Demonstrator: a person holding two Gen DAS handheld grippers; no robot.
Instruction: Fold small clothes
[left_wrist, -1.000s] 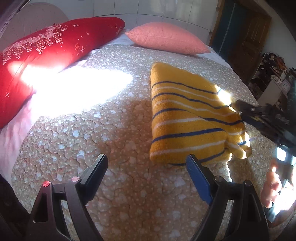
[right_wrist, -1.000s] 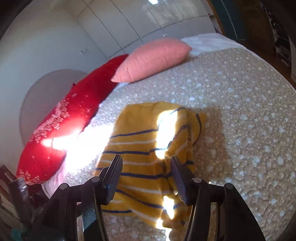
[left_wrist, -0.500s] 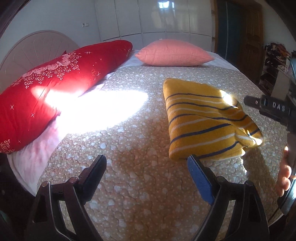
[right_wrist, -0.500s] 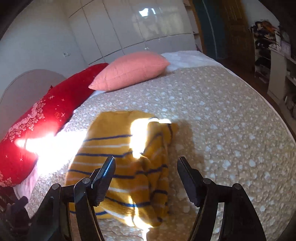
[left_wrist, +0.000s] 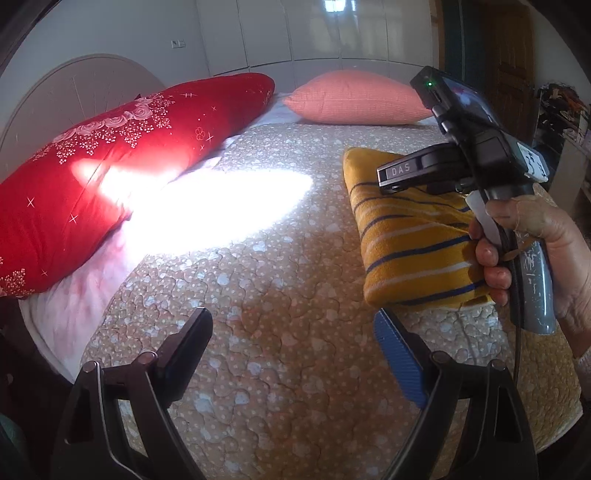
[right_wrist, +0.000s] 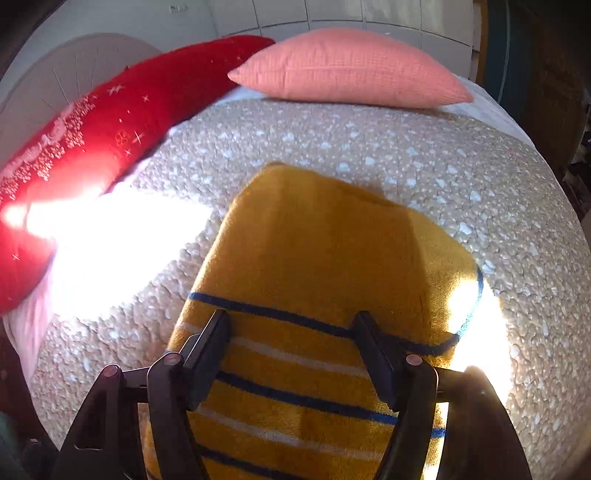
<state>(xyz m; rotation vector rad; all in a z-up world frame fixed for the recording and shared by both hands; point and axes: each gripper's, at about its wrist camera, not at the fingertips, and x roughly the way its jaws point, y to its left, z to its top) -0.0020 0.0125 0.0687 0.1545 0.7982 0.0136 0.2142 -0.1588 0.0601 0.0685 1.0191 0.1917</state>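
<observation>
A folded yellow garment with blue and white stripes (left_wrist: 410, 236) lies on the quilted bedspread (left_wrist: 280, 332), right of centre. My left gripper (left_wrist: 291, 332) is open and empty, above bare quilt to the garment's left and nearer me. My right gripper (right_wrist: 293, 332) is open and hovers close over the garment (right_wrist: 325, 243), with nothing between its fingers. In the left wrist view the hand-held right gripper body (left_wrist: 480, 155) hides part of the garment.
A long red flowered pillow (left_wrist: 110, 162) lies along the left side and a pink pillow (left_wrist: 354, 98) at the head. A bright sun patch (left_wrist: 221, 206) falls on the quilt. White wardrobe doors (left_wrist: 314, 33) stand behind; a cluttered shelf (left_wrist: 565, 110) stands right.
My right gripper has moved in over the garment, now close above its striped top. My left gripper has pulled back and tilted up, so more of the room shows. The garment has not moved.
</observation>
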